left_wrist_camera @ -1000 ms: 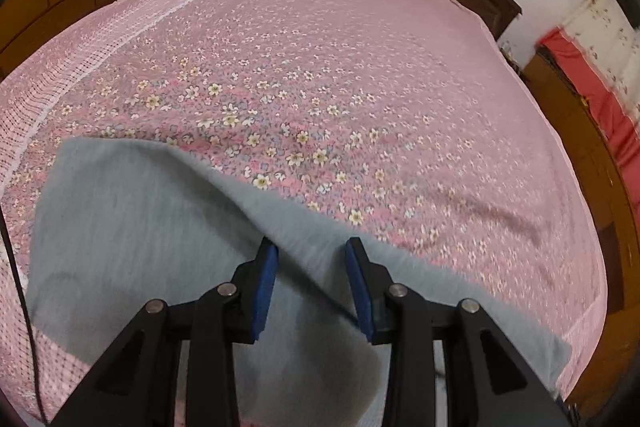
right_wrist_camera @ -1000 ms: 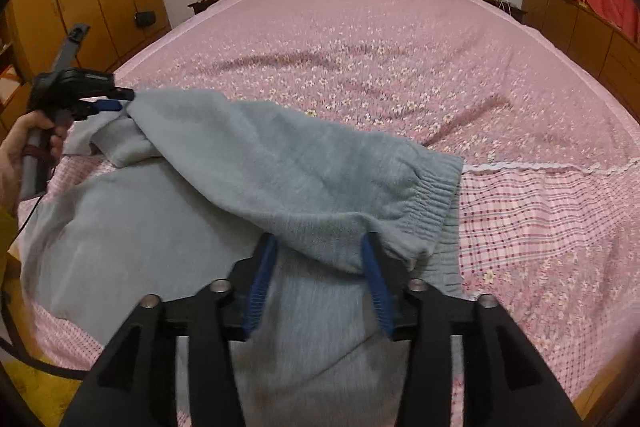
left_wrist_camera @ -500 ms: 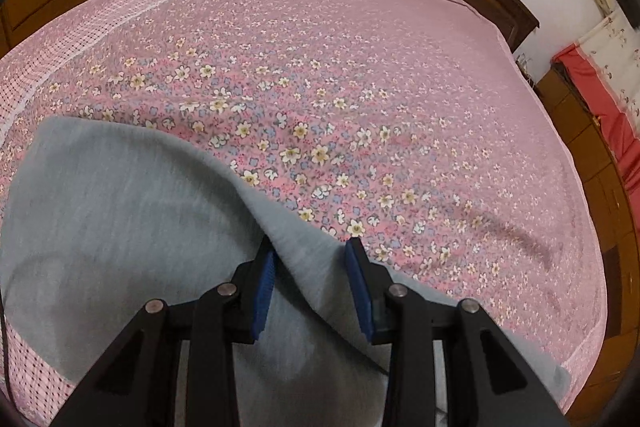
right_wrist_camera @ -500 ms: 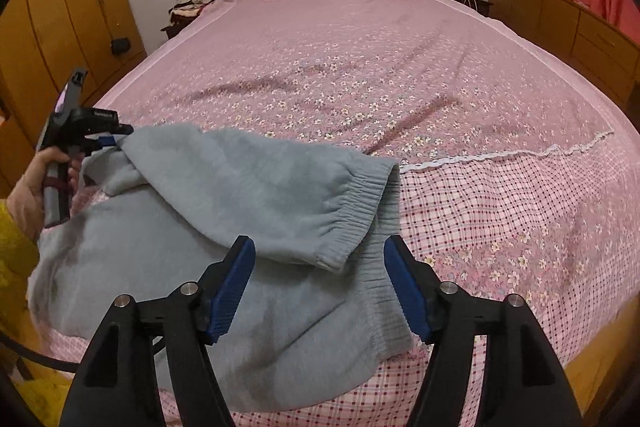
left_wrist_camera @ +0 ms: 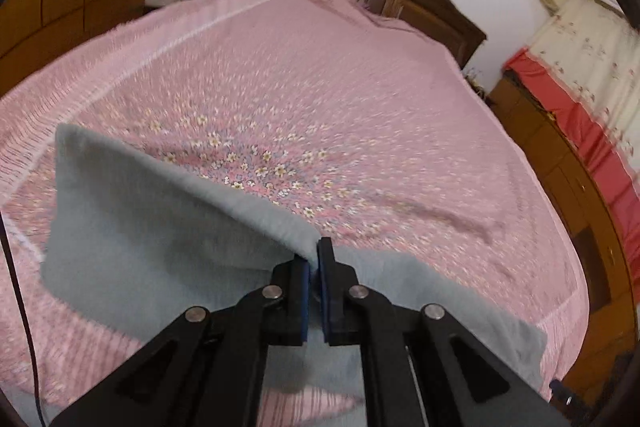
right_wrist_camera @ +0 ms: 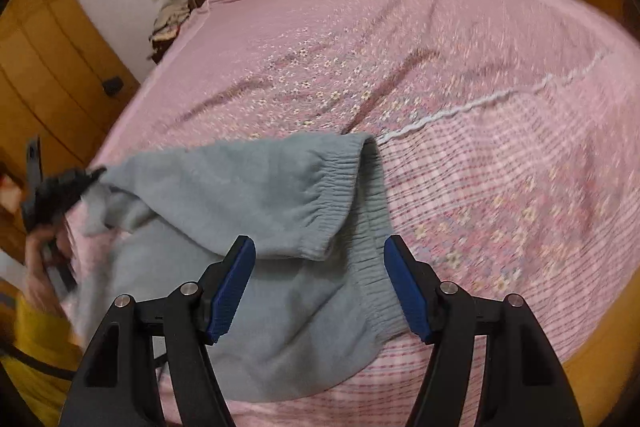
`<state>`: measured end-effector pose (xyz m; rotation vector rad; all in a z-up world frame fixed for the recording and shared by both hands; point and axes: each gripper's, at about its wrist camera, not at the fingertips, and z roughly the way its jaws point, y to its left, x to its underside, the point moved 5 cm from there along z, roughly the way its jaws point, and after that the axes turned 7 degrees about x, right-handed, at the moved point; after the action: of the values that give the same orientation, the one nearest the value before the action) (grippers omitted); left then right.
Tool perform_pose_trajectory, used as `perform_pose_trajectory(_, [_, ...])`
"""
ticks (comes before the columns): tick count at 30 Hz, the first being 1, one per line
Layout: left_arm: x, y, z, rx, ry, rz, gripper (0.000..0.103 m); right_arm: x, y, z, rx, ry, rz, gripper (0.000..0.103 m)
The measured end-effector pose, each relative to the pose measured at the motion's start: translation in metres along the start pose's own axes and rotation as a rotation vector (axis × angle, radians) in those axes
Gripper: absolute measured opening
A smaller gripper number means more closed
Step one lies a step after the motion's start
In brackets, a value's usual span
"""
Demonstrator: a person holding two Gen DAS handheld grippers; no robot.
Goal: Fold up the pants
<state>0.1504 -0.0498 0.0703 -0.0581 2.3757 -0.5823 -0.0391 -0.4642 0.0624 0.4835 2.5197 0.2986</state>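
On the bed (left_wrist_camera: 360, 99), the left gripper (left_wrist_camera: 314, 259) pinched a fold of the grey pants (left_wrist_camera: 152, 235); only the right view showed their elastic waistband (right_wrist_camera: 340, 195) beneath the open, empty right gripper (right_wrist_camera: 320, 267).

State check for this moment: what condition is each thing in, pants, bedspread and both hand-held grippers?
Pants: grey, partly folded, one elastic end laid back over the other, one edge lifted.
Left hand-held gripper: shut on the pants' edge.
Right hand-held gripper: open above the waistband, gripping nothing.
Bedspread: pink floral, spread over the bed, lightly creased.
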Motion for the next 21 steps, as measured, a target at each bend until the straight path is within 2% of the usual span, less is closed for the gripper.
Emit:
perform_pose_trajectory(3, [0.011,-0.007,-0.023,0.002,-0.024,0.022,0.004,0.000,0.001,0.007,-0.068,0.062,0.064,0.068])
perform_pose_trajectory(9, [0.039,-0.003,-0.050,0.021,-0.024,0.005,0.004,0.001,0.014,0.019,-0.093,0.072,0.105,0.068])
perform_pose_trajectory(14, [0.060,0.002,-0.048,0.022,0.009,-0.023,0.004,0.000,0.020,0.036,-0.134,0.082,0.190,0.068])
perform_pose_trajectory(17, [0.068,0.005,-0.046,0.026,0.018,-0.034,0.004,-0.004,0.014,0.046,-0.130,0.080,0.265,0.062])
perform_pose_trajectory(21, [0.069,0.004,-0.047,0.027,0.014,-0.030,0.004,0.001,0.005,0.063,-0.103,0.136,0.352,0.057])
